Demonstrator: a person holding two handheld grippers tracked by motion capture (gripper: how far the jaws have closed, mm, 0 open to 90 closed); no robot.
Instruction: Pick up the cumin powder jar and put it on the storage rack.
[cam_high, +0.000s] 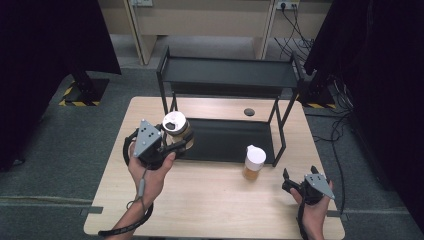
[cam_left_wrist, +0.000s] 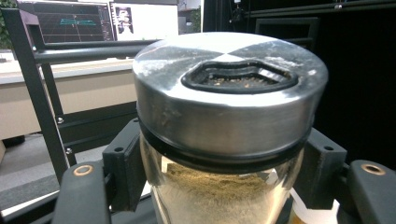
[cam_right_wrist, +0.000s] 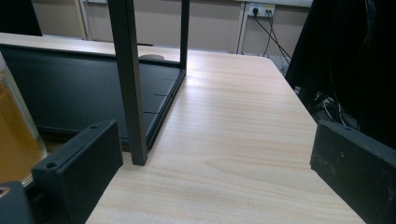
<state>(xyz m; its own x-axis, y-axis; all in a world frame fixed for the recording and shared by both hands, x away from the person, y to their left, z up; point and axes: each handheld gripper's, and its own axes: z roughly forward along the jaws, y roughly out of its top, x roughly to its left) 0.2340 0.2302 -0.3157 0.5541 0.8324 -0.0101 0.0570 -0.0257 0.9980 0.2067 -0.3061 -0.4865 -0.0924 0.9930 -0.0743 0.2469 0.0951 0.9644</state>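
1. The spice jar (cam_left_wrist: 224, 140) is a clear glass jar with a brushed metal lid that has a black-rimmed pour opening in its top; brownish ground powder fills the glass below the lid.
2. It stands upright between the black jaws of the left gripper (cam_high: 172, 142), which pinch the glass body from both sides just under the lid's black ring.
3. In the high view the spice jar (cam_high: 176, 127) is held at the left front corner of the black shelf rack (cam_high: 227, 75), over the edge of the rack's lower tray; whether its base touches the tray or hangs above it I cannot tell from here.
4. The person's left hand (cam_high: 150, 167) grips that gripper from below, its grey three-cornered plate facing up and its cable looping down past the wrist.
5. A second jar with a white cap (cam_high: 254, 162), holding amber contents, stands on the wooden table (cam_high: 200, 210) just in front of the rack's right front leg.
6. The right gripper (cam_high: 289, 181) rests low near the table's right front corner, held in the right hand (cam_high: 312, 207). Its jaws are spread wide with only bare tabletop between them; the amber jar (cam_right_wrist: 16, 130) stands just beside the left jaw, outside the gap.
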